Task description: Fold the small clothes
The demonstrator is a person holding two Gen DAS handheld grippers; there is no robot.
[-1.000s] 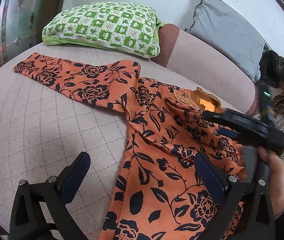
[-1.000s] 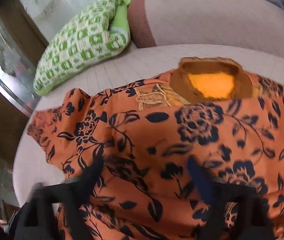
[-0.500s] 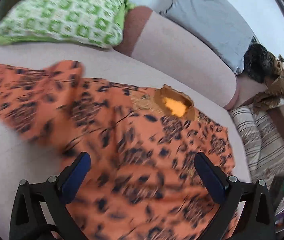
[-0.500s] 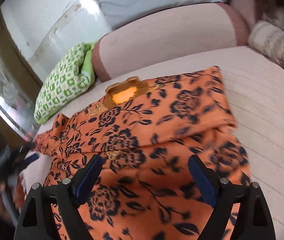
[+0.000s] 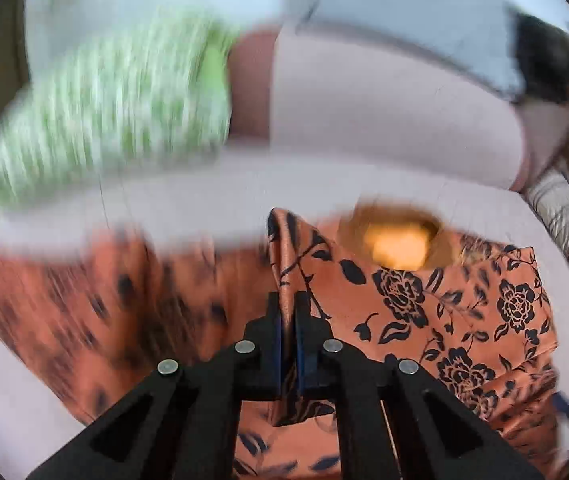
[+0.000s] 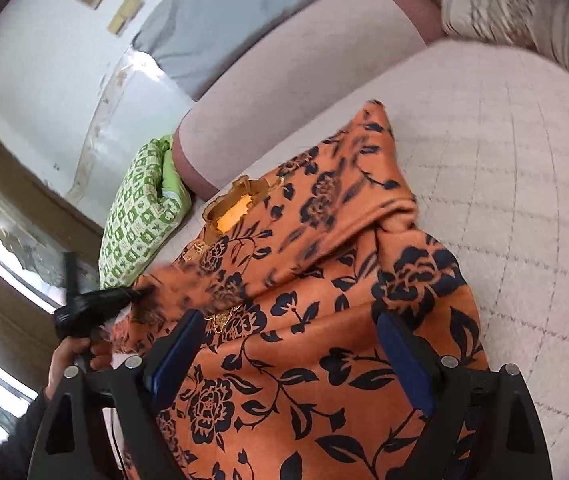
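Pinching a fold of the top (image 5: 404,304), our left claw (image 5: 287,312) is clamped on it. Our right claw (image 6: 296,364) hangs apart over it, on the bed (image 6: 516,168)

Orange black-flowered garment (image 6: 324,320), sleeves folded inward, collar toward backrest, on quilted cushion.

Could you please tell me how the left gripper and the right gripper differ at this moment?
The left gripper has its jaws shut on a raised fold of the orange floral garment; the right gripper has its jaws wide apart, gripping nothing. The left pinches the cloth at its edge; the right hangs over the garment's middle. Both are black with blue pads and point down at the same garment.
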